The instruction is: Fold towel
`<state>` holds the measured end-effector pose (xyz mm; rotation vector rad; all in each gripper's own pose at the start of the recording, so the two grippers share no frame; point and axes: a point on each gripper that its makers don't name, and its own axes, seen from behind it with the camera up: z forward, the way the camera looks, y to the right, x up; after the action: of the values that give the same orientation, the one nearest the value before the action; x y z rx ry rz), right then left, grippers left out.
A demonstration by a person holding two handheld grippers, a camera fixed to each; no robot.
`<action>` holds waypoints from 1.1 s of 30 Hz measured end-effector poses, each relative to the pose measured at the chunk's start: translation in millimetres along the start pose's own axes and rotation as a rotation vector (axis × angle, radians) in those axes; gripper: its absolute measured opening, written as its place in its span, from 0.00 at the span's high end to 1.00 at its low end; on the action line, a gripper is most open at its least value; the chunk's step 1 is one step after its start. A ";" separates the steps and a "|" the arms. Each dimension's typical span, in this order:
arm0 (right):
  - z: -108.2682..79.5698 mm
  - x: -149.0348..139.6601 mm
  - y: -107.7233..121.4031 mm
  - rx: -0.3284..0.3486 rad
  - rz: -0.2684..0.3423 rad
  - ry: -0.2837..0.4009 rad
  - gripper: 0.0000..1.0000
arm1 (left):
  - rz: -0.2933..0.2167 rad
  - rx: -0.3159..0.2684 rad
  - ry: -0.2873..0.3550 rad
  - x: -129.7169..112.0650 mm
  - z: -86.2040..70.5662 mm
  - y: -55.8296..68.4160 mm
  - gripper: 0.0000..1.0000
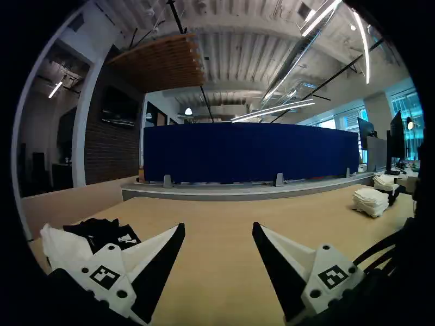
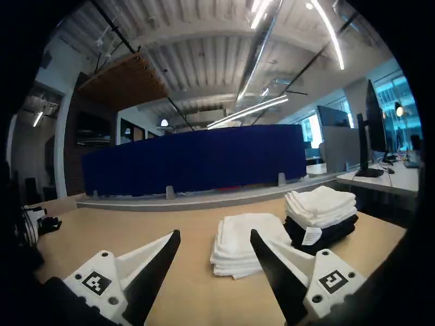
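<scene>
Left gripper (image 1: 218,224): it is hovering low over the desk (image 1: 217,209) and pointing across it. Its two fingers are spread wide, and nothing is sitting between them.
Right gripper (image 2: 215,231): its fingers are spread wide too, and they are pinching nothing. It is pointing toward the towels.
Pile of folded white towels (image 2: 239,239): it is lying flat on the desk just past the right gripper's fingertips. One finger is covering a bit of it in the right gripper view.
Mixed stack (image 2: 321,217): it is sitting just beside the pile of folded white towels, near the desk's right edge as the right gripper view shows it. White towels are lying on top and black ones underneath, and a small tag is sticking out of the side.
White cloth (image 1: 60,244): it is lying loose near the desk's left edge in the left gripper view, partly behind that gripper's finger.
Black cloth (image 1: 103,231): it is lying just beside the white cloth, and it is showing a small white tag.
Blue divider wall (image 1: 244,152): it is standing all along the desk's far edge.
Monitor (image 2: 372,125): it is standing on a second desk (image 2: 391,182), off past the towels.
Ceiling lights (image 2: 247,111): long strips are glowing high above.
</scene>
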<state>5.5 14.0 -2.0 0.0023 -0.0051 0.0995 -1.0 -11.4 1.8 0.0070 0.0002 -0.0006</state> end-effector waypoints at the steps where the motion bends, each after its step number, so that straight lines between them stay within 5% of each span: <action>1: -0.8 0.0 -0.3 0.001 -0.006 0.003 0.00 | 0.000 0.000 0.000 0.1 0.0 -0.1 0.08; 20: 3.0 -3.8 -7.5 0.004 -0.095 0.004 0.00 | 0.000 0.000 0.000 0.4 0.2 0.5 0.04; 33: 4.9 -3.7 -8.0 -0.004 -0.100 0.004 0.00 | 0.000 0.000 0.000 0.9 -0.1 1.3 0.04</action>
<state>2.6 5.7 2.8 -0.0014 -0.0011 -0.0008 -0.1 -10.1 1.7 0.0070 0.0001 -0.0007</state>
